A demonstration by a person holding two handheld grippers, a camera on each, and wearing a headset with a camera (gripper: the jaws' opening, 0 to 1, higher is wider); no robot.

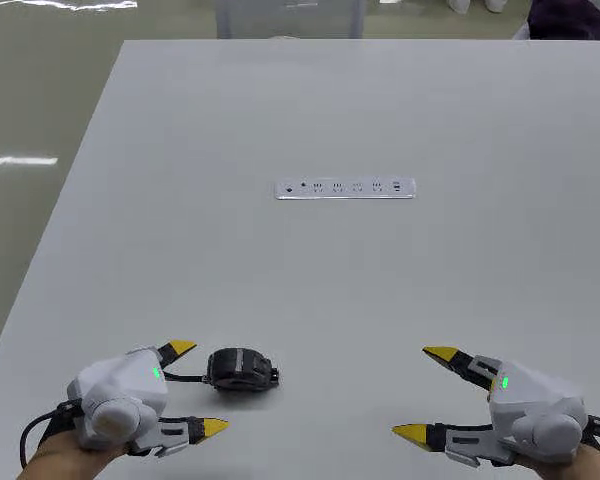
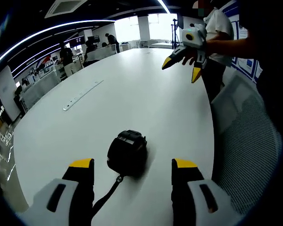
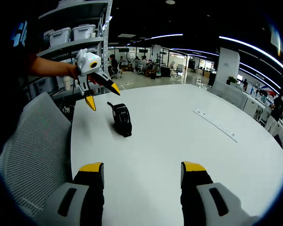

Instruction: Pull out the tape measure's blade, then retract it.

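Note:
A black tape measure (image 1: 240,369) lies on the white table (image 1: 360,280) near its front edge, blade inside, a short strap trailing toward me. My left gripper (image 1: 190,388) stands open just left of it, the case (image 2: 127,150) a little ahead of its yellow tips. My right gripper (image 1: 425,392) is open too, well to the right, with nothing between its fingers. In the right gripper view the tape measure (image 3: 121,119) rests far off, beside the left gripper (image 3: 100,94). The right gripper (image 2: 184,63) hangs in the distance in the left gripper view.
A white power strip (image 1: 345,188) is set flat in the middle of the table. A mesh chair back (image 3: 28,155) stands close to the table's near edge. Shelves and other people are far off in the room.

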